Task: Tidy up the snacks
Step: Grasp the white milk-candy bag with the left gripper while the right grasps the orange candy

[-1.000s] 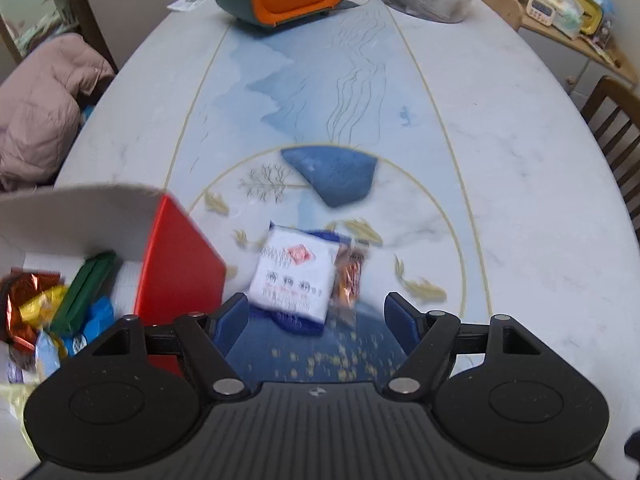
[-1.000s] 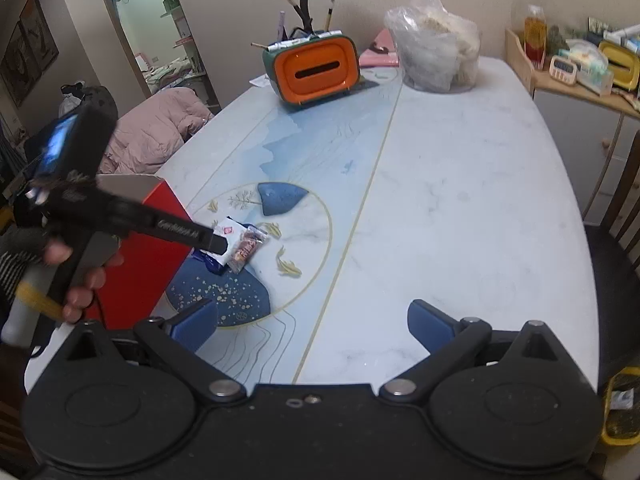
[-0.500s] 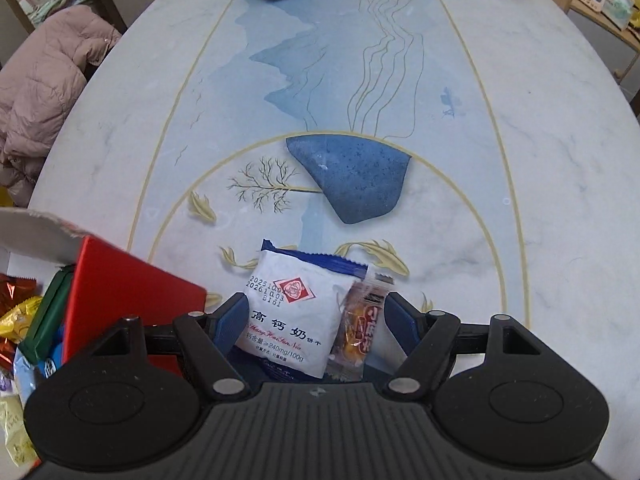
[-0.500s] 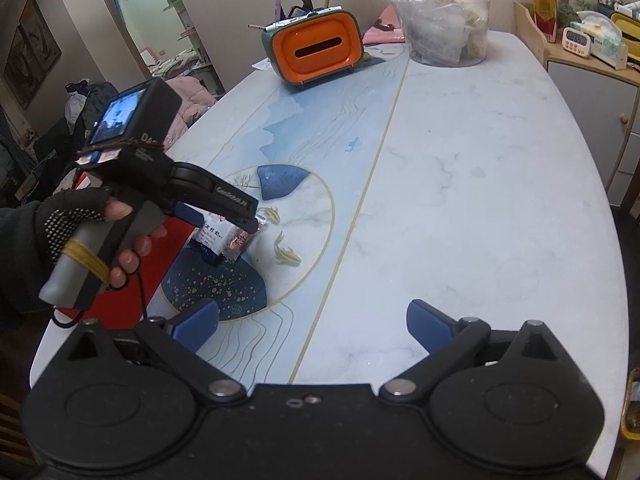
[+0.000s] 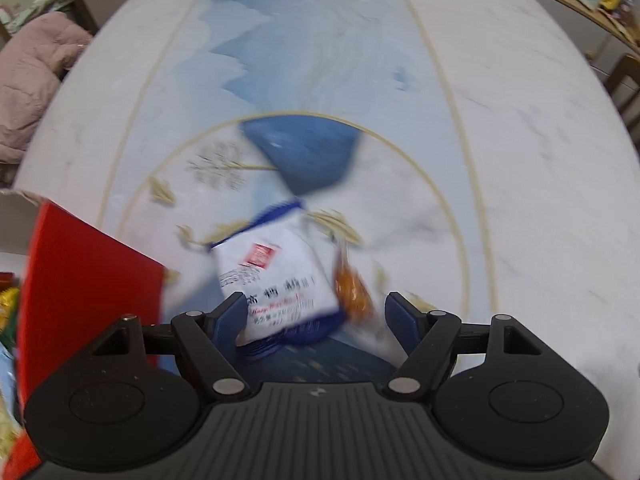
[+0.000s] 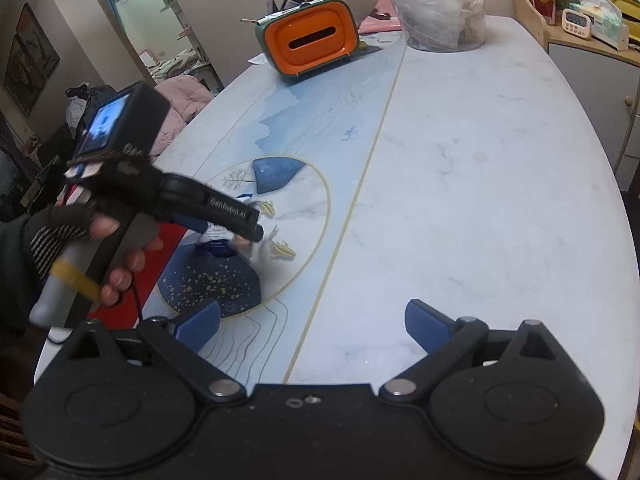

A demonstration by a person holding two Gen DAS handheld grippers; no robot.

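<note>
A white snack packet with blue edges (image 5: 280, 276) lies on the table beside a small orange packet (image 5: 350, 290). My left gripper (image 5: 316, 318) is open, its fingers on either side of both packets, close over them; the view is blurred. The red snack box (image 5: 80, 280) stands just left of it, with wrapped snacks inside at the far left edge. In the right wrist view the left gripper (image 6: 244, 228) hangs over the packets (image 6: 218, 240). My right gripper (image 6: 312, 322) is open and empty above the table's near edge.
An orange and green box (image 6: 316, 40) and a clear plastic bag (image 6: 440, 8) stand at the table's far end. A pink jacket (image 5: 28, 80) lies on a seat at the left. A wooden chair (image 5: 624, 80) and a cluttered side shelf (image 6: 580, 20) are at the right.
My left gripper has moved forward and down over the two packets, which now sit between its open fingers. The right gripper has barely moved.
</note>
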